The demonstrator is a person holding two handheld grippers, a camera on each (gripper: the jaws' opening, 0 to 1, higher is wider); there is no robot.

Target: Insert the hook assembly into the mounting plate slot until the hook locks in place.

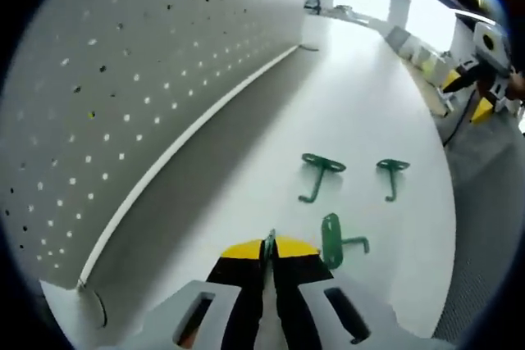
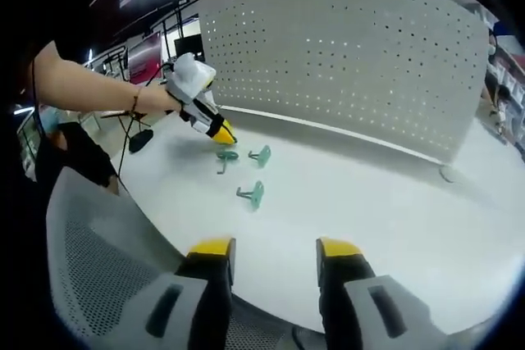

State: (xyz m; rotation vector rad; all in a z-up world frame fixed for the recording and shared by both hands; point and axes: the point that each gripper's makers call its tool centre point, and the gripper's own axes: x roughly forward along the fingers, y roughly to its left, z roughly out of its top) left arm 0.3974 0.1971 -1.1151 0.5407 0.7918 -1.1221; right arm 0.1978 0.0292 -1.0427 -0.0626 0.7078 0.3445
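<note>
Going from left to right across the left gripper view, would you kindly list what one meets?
Pegboard → left gripper with jaws together → hook with its plate upright → hook lying flat → right gripper at the far edge.

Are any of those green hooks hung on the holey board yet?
No. All three hooks lie loose on the table, apart from the board.

The left gripper view is taken low over the white tabletop (image 1: 361, 112), close to three green metal hooks (image 1: 321, 174) at 1 o'clock. The right gripper view is taken farther back, facing the white perforated panel (image 2: 353, 55); hooks (image 2: 251, 193) and tabletop (image 2: 369, 202) are shared.
</note>
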